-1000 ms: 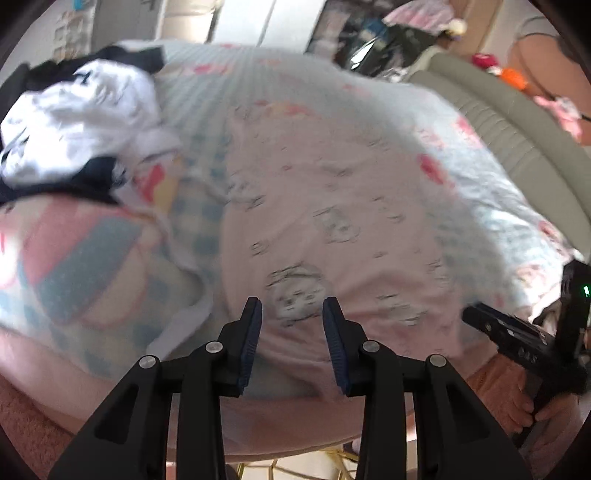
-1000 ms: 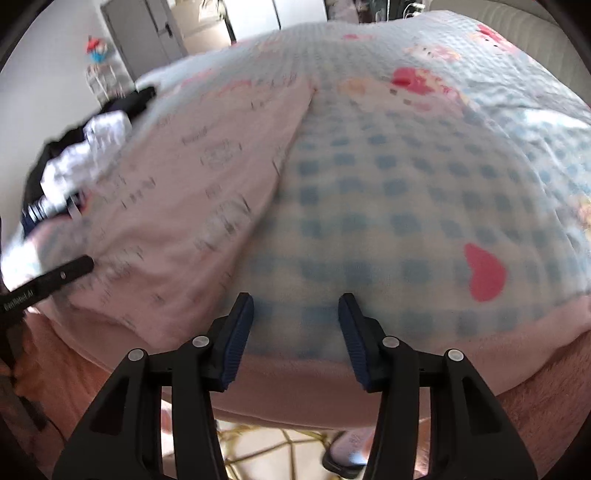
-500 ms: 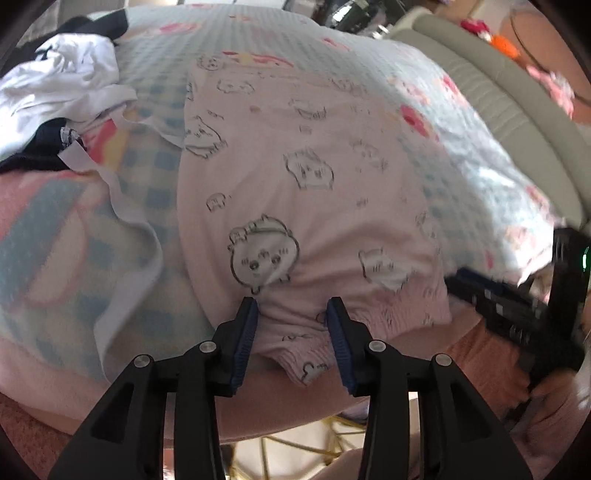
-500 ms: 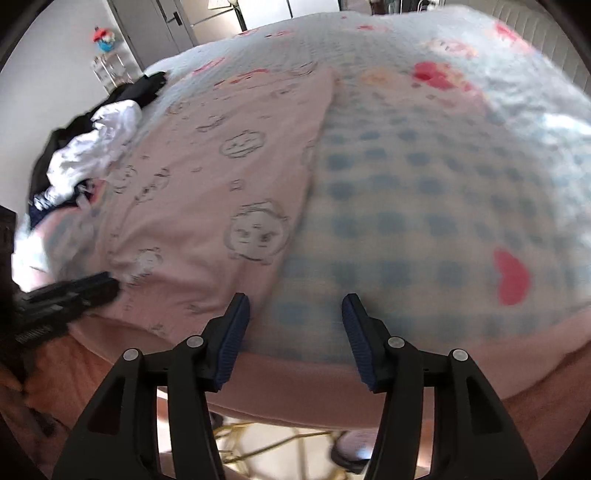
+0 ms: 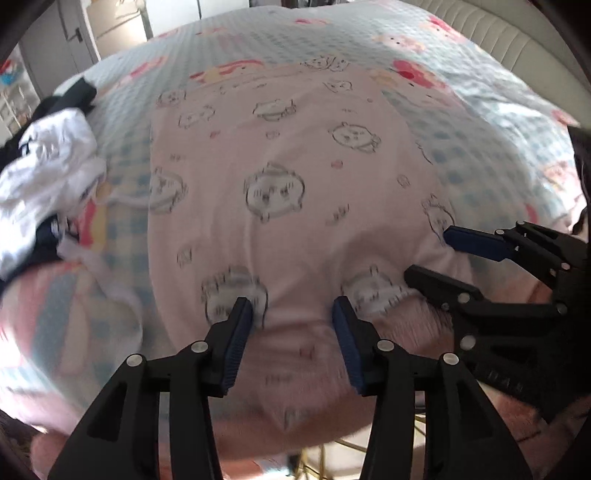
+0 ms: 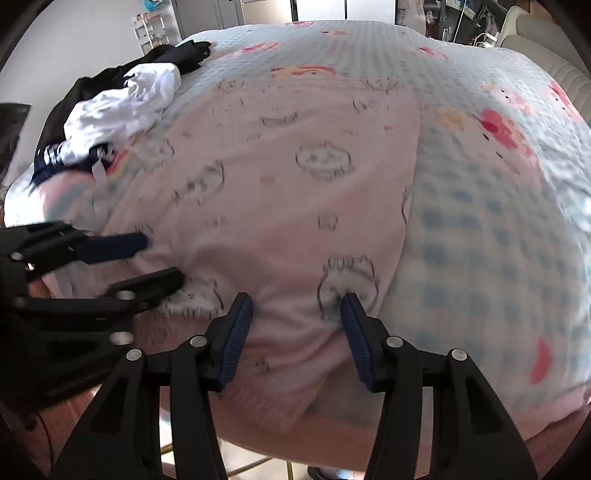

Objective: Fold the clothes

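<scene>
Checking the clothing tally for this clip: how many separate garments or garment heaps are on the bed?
2. The pink printed garment lies spread flat mid-bed under both grippers. A crumpled white and dark heap sits at the bed's left edge; it may hold several pieces, which cannot be told apart.

Checked bedspread (image 6: 480, 206) on bed, beige padded headboard (image 5: 517, 48), grey cabinet (image 6: 207, 14)
</scene>
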